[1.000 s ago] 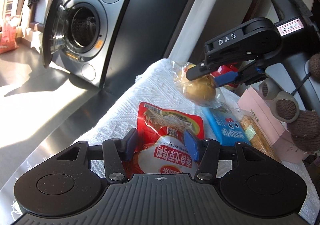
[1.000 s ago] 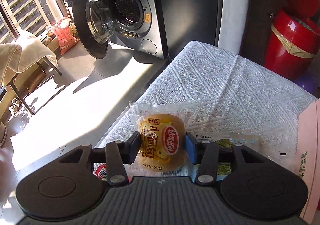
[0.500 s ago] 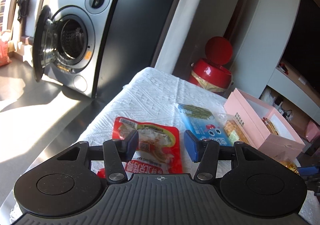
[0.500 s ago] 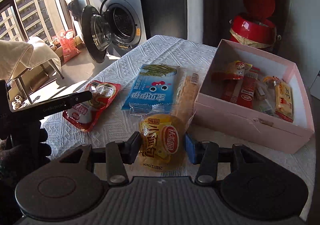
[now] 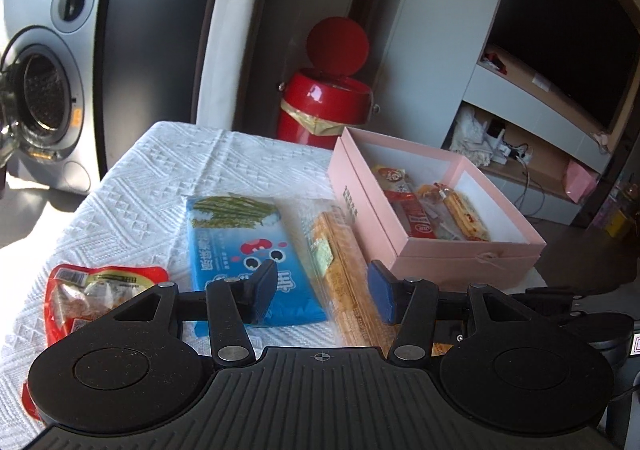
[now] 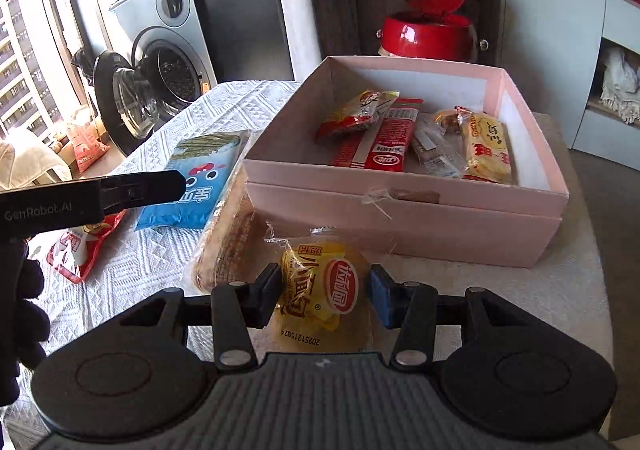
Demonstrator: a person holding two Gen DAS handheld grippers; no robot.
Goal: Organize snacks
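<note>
My right gripper is shut on a small yellow bun in a clear wrapper, held just above the cloth in front of the open pink box. Several wrapped snacks lie inside the box. My left gripper is open and holds nothing; it hovers over a clear pack of crackers and a blue packet. A red pouch lies to the left of it. The right wrist view shows the left gripper side-on, held by a dark-gloved hand.
The white patterned tablecloth covers the table, whose left edge drops to the floor. Behind the table stands a red bin with its lid up, and a washing machine with an open door is at the far left. Shelves are at the right.
My right gripper carried the bun from the table's left end to just before the pink box. My left gripper swung right, from over the red pouch to over the blue packet and crackers.
</note>
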